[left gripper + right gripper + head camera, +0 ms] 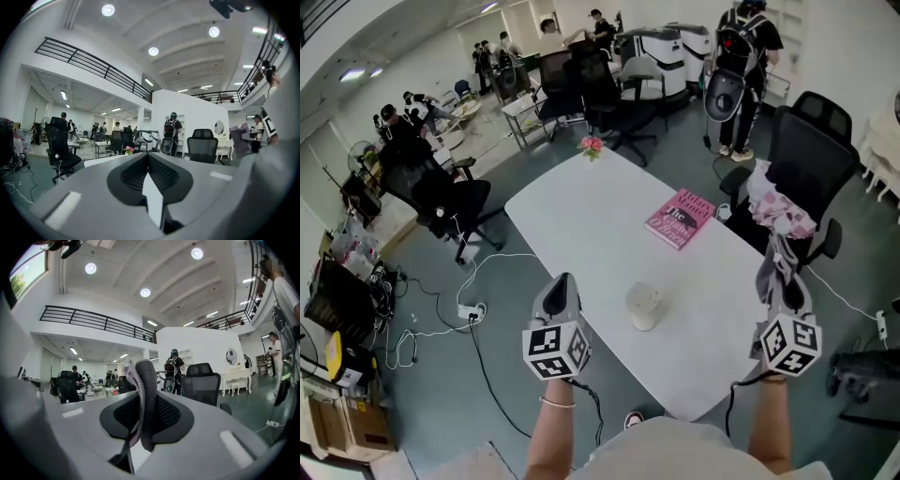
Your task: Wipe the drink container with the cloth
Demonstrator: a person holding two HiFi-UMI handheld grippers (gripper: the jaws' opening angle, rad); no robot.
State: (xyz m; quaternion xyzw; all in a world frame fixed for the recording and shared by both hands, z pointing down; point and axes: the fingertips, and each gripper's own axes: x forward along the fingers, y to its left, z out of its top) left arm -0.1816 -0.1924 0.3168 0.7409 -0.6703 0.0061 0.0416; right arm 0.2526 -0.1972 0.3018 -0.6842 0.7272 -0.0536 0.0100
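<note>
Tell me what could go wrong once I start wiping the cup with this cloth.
1. The drink container stands free on the table; the left gripper is shut and empty, apart from it, so a wipe could push or tip it.
2. The right gripper pinches the cloth in a narrow fold, so hard jaw tips might hit the container instead of fabric.
3. Any spill could reach the pink book beyond it.
</note>
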